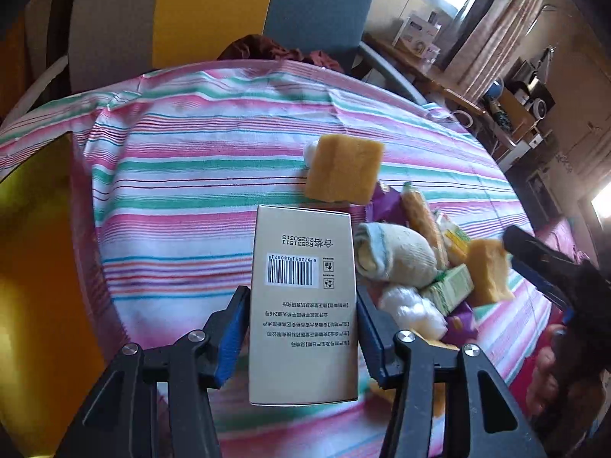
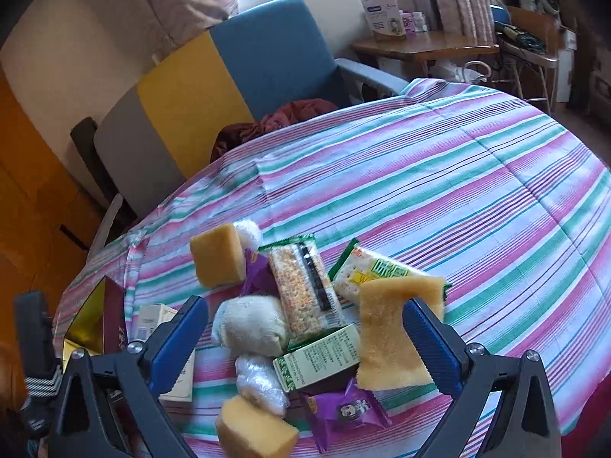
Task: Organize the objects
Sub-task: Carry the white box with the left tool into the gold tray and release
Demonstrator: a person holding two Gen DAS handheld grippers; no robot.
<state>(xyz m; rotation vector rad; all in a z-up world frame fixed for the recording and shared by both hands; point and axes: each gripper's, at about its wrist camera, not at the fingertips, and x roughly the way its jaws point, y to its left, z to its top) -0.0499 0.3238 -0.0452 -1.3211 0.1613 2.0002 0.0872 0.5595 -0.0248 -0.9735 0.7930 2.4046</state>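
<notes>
My left gripper (image 1: 301, 297) is shut on a beige barcode box (image 1: 303, 305) and holds it above the striped tablecloth (image 1: 191, 175). To its right lies a pile: yellow sponges (image 1: 343, 168), a rolled sock (image 1: 393, 253), a green box (image 1: 450, 290), snack packets. My right gripper (image 2: 305, 316) is open and hovers over that pile, with the rolled sock (image 2: 252, 324), a green box (image 2: 320, 355) and a sponge (image 2: 389, 332) between its fingers (image 2: 179, 339). The beige box (image 2: 152, 318) shows at the left in the right wrist view.
A gold and dark red box (image 2: 99, 320) sits at the table's left edge and also shows in the left wrist view (image 1: 34, 229). A blue, yellow and grey chair (image 2: 229, 76) with a dark red cloth (image 2: 275, 118) stands behind the table. A wooden desk (image 2: 424, 45) stands at the back right.
</notes>
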